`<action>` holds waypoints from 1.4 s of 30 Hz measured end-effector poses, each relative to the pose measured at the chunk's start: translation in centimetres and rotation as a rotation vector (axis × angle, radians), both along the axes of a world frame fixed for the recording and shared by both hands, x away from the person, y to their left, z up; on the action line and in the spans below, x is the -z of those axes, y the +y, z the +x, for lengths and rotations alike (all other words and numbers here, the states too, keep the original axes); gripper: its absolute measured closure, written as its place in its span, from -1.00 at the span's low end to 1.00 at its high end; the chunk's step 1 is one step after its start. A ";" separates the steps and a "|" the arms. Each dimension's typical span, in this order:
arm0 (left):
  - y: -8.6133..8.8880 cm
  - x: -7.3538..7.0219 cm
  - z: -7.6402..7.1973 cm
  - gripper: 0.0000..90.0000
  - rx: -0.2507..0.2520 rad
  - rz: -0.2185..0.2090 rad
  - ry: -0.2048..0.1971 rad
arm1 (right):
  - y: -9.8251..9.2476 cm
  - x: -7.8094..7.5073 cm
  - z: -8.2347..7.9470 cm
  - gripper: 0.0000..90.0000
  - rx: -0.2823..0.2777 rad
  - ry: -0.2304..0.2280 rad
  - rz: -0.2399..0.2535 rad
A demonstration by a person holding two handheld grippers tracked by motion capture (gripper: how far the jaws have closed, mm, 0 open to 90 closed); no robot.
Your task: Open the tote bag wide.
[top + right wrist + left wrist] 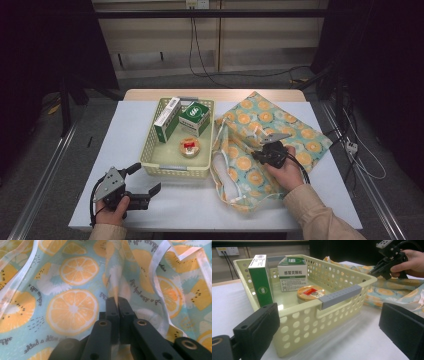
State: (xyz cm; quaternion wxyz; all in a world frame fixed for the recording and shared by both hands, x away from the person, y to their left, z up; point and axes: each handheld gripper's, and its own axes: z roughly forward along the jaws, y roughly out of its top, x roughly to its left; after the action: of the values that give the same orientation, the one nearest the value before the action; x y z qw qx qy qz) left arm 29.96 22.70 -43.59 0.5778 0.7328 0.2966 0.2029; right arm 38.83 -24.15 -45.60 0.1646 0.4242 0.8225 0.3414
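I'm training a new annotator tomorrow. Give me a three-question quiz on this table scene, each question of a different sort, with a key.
1. True or false: the right gripper has its black jaws pinched on a fold of the orange-slice printed fabric bag.
2. How many items lie inside the pale yellow perforated plastic basket? A) two B) three C) five
3. Fill in: the left gripper, held near the table's front edge, has its jaws ____.

Key
1. True; in the right gripper view the jaws meet on a raised crease of the cloth.
2. B: a tall green-and-white box, a squarer green-and-white box and a round flat tin.
3. open, with nothing between them.
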 end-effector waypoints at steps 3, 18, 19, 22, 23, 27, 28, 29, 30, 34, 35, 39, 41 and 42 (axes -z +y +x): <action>0.0 0.0 0.0 -0.94 -0.003 -0.004 0.001 | 0.0 -0.1 -0.1 1.00 0.000 0.018 0.020; 0.0 0.0 0.0 -0.94 0.000 -0.006 0.001 | 0.3 -4.2 -1.5 1.00 -0.076 -0.012 0.092; 0.0 0.0 0.0 -0.94 0.001 -0.007 0.002 | -0.1 -4.4 -1.2 1.00 -0.059 -0.022 0.090; 0.1 0.0 0.0 -0.94 -0.003 -0.014 0.002 | -1.6 -4.2 -0.1 1.00 -0.002 -0.034 0.090; 0.1 0.0 0.0 -0.94 -0.004 -0.014 0.001 | -2.2 -3.9 0.3 1.00 0.022 -0.019 0.104; 0.1 0.0 0.1 -0.94 -0.007 -0.014 -0.001 | -3.6 -2.7 1.1 1.00 0.079 -0.005 0.092; 0.1 0.0 0.1 -0.94 -0.004 -0.015 0.001 | -3.7 -2.4 1.3 1.00 0.084 -0.007 0.080; 0.1 0.0 0.1 -0.94 -0.003 -0.015 0.003 | -3.8 -2.2 1.4 1.00 0.093 -0.005 0.079; 0.1 0.0 0.1 -0.94 -0.002 -0.014 0.002 | -3.8 -1.9 1.5 1.00 0.097 -0.002 0.084; 0.1 0.0 0.1 -0.94 -0.001 -0.017 0.005 | -3.2 -1.2 1.6 0.97 0.086 -0.010 0.054; 0.2 0.0 0.1 -0.94 -0.002 -0.013 0.004 | -3.0 -1.0 1.5 0.95 0.085 -0.009 0.052; 0.1 0.0 0.1 -0.94 -0.001 -0.015 0.005 | -2.3 -0.4 1.3 0.84 0.083 -0.013 0.053; 0.1 0.0 0.1 -0.94 0.002 -0.008 0.001 | -2.1 0.0 1.2 0.77 0.075 -0.011 0.054; 0.1 0.0 0.1 -0.94 0.003 -0.007 0.002 | -2.0 0.1 1.1 0.72 0.076 -0.008 0.061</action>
State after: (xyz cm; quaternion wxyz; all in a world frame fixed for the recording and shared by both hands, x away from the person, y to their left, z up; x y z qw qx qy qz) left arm 30.02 22.76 -43.60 0.5802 0.7315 0.2969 0.2002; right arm 39.92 -26.12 -45.73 0.1675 0.4584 0.7944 0.3616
